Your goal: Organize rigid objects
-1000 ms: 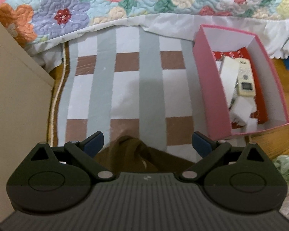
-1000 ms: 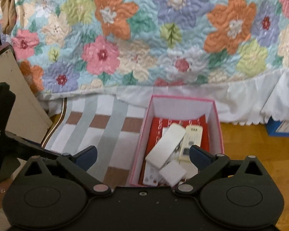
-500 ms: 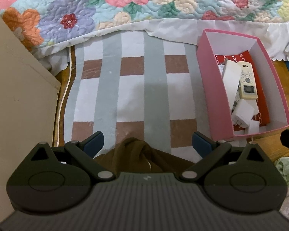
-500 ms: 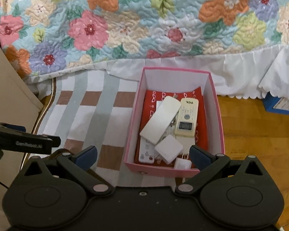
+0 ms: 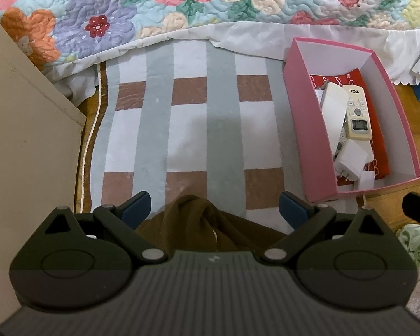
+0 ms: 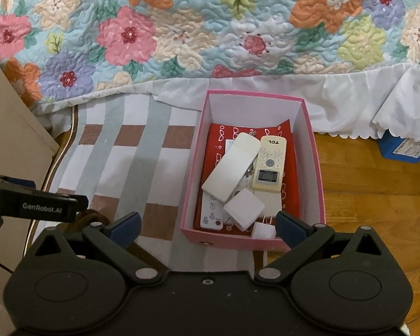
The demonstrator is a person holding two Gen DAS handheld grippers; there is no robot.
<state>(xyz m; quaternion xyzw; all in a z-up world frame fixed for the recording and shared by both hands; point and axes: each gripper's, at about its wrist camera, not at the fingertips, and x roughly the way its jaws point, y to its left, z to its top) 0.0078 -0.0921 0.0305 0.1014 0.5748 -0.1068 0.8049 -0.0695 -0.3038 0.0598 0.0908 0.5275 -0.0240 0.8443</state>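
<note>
Now both the left hand-held gripper (image 5: 215, 208) and the right hand-held gripper (image 6: 207, 225) are wide open, empty; the cream remote (image 6: 268, 167) lies lengthwise in the pink box (image 6: 194, 168), display toward the camera.

Floral quilt (image 6: 210, 28), striped rug (image 5: 193, 128)

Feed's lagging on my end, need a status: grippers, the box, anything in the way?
Left gripper open, empty. Right gripper open, empty, above pink box. Cream remote, white charger inside box. Nothing blocking.

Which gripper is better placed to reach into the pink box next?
Right. The right gripper is open with the pink box straight ahead; the left gripper faces the rug.
</note>
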